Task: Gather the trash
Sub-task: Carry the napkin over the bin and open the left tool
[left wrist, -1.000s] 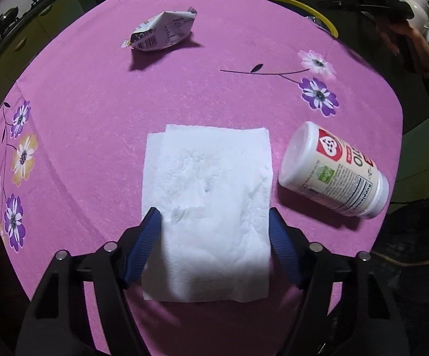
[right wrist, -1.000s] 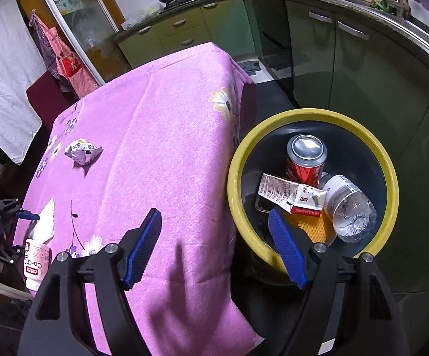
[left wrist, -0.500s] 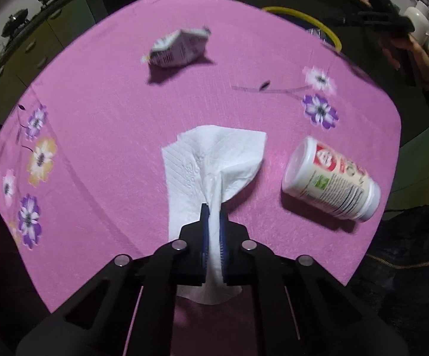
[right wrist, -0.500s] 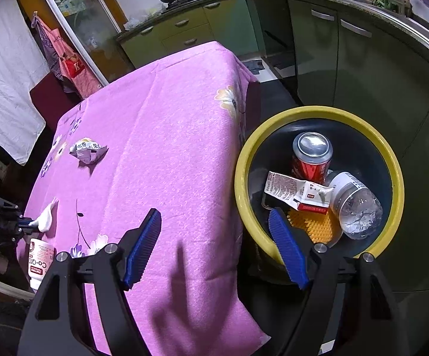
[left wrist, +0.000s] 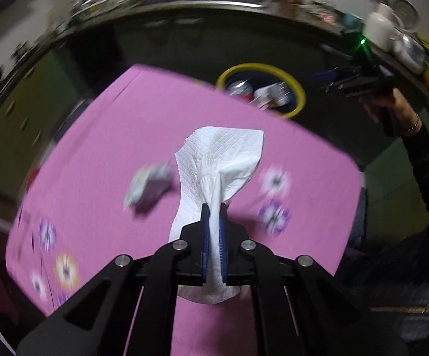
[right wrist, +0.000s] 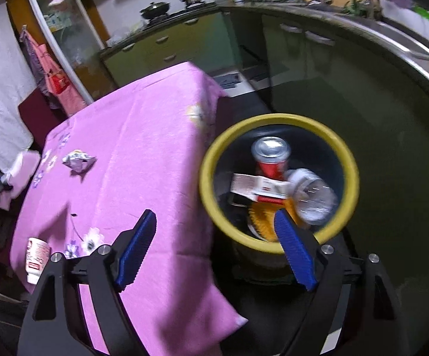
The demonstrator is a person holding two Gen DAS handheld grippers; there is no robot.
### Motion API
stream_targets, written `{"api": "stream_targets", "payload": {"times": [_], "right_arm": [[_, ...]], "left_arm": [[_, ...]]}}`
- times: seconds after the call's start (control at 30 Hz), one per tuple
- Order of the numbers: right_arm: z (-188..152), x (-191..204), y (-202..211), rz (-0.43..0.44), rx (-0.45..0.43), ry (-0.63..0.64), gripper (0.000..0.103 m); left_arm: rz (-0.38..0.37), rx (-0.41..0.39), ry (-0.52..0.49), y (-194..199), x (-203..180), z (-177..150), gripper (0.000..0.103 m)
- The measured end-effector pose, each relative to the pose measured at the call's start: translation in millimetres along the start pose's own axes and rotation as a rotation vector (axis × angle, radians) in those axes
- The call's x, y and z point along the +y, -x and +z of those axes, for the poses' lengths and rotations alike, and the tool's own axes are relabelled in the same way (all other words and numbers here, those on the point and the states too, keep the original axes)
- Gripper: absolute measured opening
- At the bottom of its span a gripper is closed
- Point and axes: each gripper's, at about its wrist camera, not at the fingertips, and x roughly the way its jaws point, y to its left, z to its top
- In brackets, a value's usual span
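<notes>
**Napkin in our left gripper's grip above the pink table**

We hold a white paper napkin (left wrist: 214, 172) pinched between the blue pads of our left gripper (left wrist: 213, 210), whose jaws are clamped tight on a bunched fold of it. The rest of the sheet fans out beyond the fingertips and a tail droops below the jaws. It hangs in the air over the table (left wrist: 101, 148), which is covered in a pink cloth printed with flowers. In the right wrist view the same napkin shows small at the far left edge of the table.

On the cloth just left of the napkin lies a crumpled snack wrapper (left wrist: 149, 188), blurred in the left view and sharper in the right one. A white pill bottle (right wrist: 37, 259) with red lettering lies on its side near the table's near corner in the right view.

Off the far edge of the table stands a bin (right wrist: 208, 184) with a yellow rim. Inside it we see a red drink can (right wrist: 271, 155), a flattened carton (right wrist: 256, 188), a clear plastic bottle (right wrist: 312, 198) and something orange beneath them.

Our right gripper (right wrist: 214, 228) hangs in the air above the table edge and the bin, jaws spread wide with nothing between them. In the left view it shows at the upper right, held in a hand (left wrist: 392, 109) with a dark sleeve. Kitchen cabinets and a worktop curve behind.
</notes>
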Motion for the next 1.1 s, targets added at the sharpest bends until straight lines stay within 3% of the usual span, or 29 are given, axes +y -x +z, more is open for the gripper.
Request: {"api": "stream_targets", "payload": {"times": [0.2,0.43,0.73,0.77,0.87,0.9,0.97,1.1], "right_arm": [[-17,-24,26,-0.114,-0.03,-0.025,0.081],[-41,-52,42,-0.138,-0.042,-0.084,0.081],[-70,-74,47,-0.143,-0.024,-0.144,0.081],[-72,-76,46,-0.142,-0.022,-0.149,0.081],[-76,-79,45,-0.138,-0.021,-0.163,0.081],[-78,-80,45,-0.134,-0.021,-0.166,0.081],[-78,-79,45,-0.131,-0.019,-0.163,0.081],[-79,-77,46,-0.125,-0.022,-0.157,0.081]], "left_arm": [[-0.074,-0.004,-0.123,-40,-35,90,0.006],[-0.126,0.039,-0.155,-122,-68,177,0.006],[-0.079,0.127,-0.116,-222,-92,237,0.009],[-0.072,0.136,-0.111,-233,-94,241,0.016],[-0.054,0.131,-0.1,-243,-91,246,0.055],[-0.055,0.124,-0.104,-243,-92,247,0.061],[-0.057,0.1,-0.111,-237,-94,247,0.062],[-0.082,0.034,-0.107,-199,-91,237,0.072]]}}
